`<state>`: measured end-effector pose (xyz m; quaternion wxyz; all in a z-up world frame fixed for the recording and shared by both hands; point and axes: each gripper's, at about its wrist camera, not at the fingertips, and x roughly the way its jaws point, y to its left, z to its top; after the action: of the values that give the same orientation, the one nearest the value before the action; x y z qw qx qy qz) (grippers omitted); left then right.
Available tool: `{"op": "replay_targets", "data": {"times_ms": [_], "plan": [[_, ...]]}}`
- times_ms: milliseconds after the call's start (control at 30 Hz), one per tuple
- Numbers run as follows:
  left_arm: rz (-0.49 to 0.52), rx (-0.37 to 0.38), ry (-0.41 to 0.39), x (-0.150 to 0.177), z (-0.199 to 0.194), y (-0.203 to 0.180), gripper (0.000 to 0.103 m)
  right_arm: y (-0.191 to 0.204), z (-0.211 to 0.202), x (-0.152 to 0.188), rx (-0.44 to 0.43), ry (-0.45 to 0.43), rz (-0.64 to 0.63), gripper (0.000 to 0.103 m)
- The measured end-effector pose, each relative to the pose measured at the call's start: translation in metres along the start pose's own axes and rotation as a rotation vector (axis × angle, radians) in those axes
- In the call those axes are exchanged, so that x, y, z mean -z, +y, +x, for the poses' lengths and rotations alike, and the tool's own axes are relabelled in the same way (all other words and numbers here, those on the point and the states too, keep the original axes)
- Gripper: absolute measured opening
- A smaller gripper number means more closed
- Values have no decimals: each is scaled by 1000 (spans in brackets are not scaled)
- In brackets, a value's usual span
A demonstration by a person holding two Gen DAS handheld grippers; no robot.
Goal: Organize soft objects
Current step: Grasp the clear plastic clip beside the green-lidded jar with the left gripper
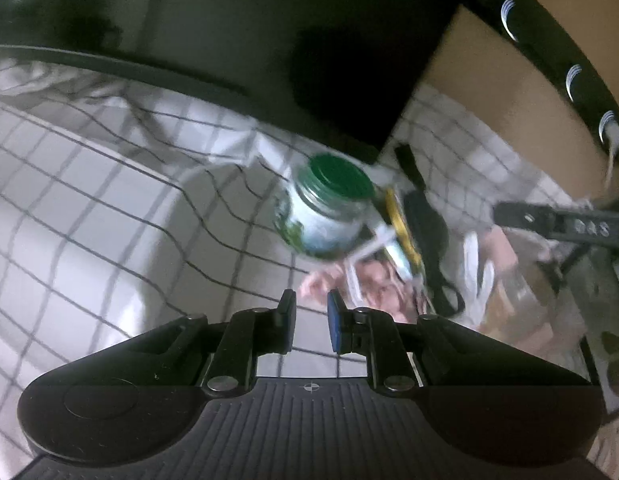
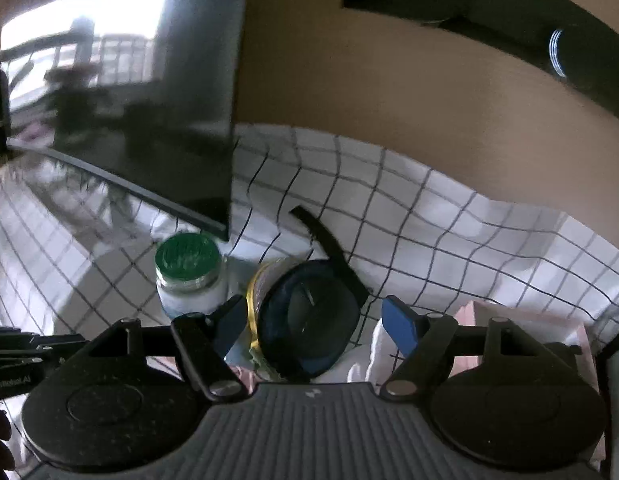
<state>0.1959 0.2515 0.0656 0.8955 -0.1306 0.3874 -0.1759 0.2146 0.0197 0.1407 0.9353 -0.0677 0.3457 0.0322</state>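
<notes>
We see the left hand-held gripper point(image 1: 311, 312) hovering over the checked cloth point(image 1: 89, 208), its blue pads a narrow gap apart and holding nothing. Ahead of it stands a green-lidded jar point(image 1: 323, 212), with a pink soft item point(image 1: 373, 284) lying just beyond the fingertips. Our right hand-held gripper point(image 2: 313, 320) has its jaws wide apart around a dark rounded pouch point(image 2: 309, 316) with a black strap point(image 2: 329, 248); we cannot tell whether the pads touch it. The jar point(image 2: 189, 276) stands to its left, by the monitor point(image 2: 121, 112).
</notes>
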Motion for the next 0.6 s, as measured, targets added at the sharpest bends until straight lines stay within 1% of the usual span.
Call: {"op": "replay_targets", "data": {"times_ms": [133, 200, 333, 433, 533, 600], "plan": [[82, 40, 5, 5, 17, -19, 19, 3, 10, 3, -9, 39, 5, 75], [110, 47, 26, 1, 35, -31, 19, 2, 8, 5, -14, 44, 1, 75], [114, -1, 51, -7, 69, -47, 19, -3, -8, 10, 10, 14, -51, 75], [147, -38, 81, -10, 91, -56, 19, -14, -21, 13, 30, -10, -72, 75], [178, -72, 107, -10, 106, -62, 19, -27, -26, 15, 38, -12, -66, 75], [171, -78, 122, -10, 113, -63, 21, -33, -25, 17, 39, -1, -59, 75]]}}
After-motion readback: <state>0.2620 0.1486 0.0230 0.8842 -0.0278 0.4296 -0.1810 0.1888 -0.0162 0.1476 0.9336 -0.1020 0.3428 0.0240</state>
